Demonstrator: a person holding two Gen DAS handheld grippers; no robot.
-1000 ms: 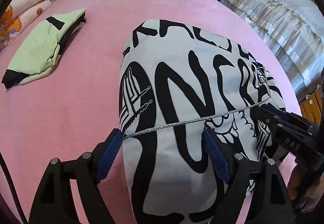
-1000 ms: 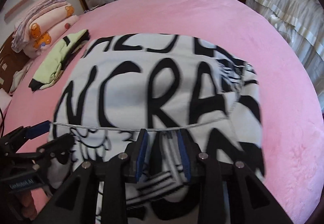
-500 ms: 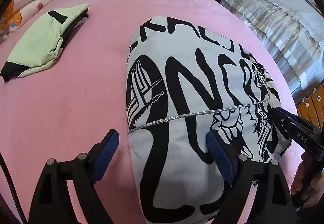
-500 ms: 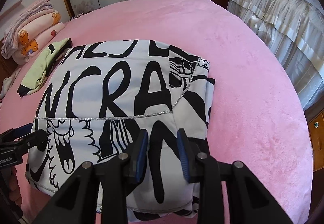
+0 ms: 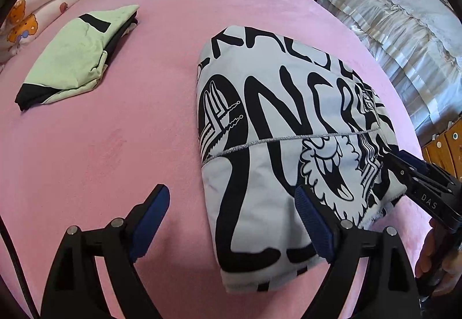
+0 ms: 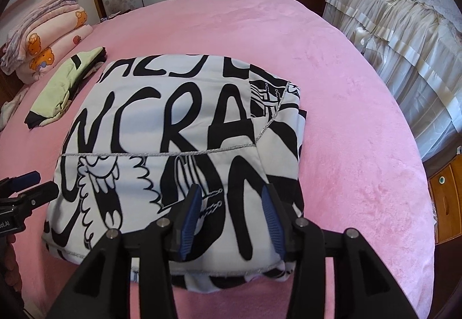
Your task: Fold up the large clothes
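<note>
A large white garment with bold black lettering (image 5: pixel 277 128) lies folded into a thick rectangle on the pink bed (image 5: pixel 101 151); it also shows in the right wrist view (image 6: pixel 173 128). My left gripper (image 5: pixel 231 212) is open, jaws wide, hovering over the garment's near left corner. My right gripper (image 6: pixel 231 203) is open with a moderate gap above the garment's near edge, holding nothing. The right gripper shows at the right edge of the left wrist view (image 5: pixel 418 180). The left gripper shows at the left edge of the right wrist view (image 6: pixel 23 189).
A folded light green and black garment (image 5: pixel 78 50) lies at the bed's far left. Stacked pink blankets (image 6: pixel 43 39) sit beyond it. A cream skirted bed (image 6: pixel 404 16) stands to the right, wooden drawers (image 6: pixel 447 197) near the right edge.
My right gripper let go of the garment and opened, and the fold settled flat. Both grippers pulled back toward the near edge. My left gripper stayed open.
</note>
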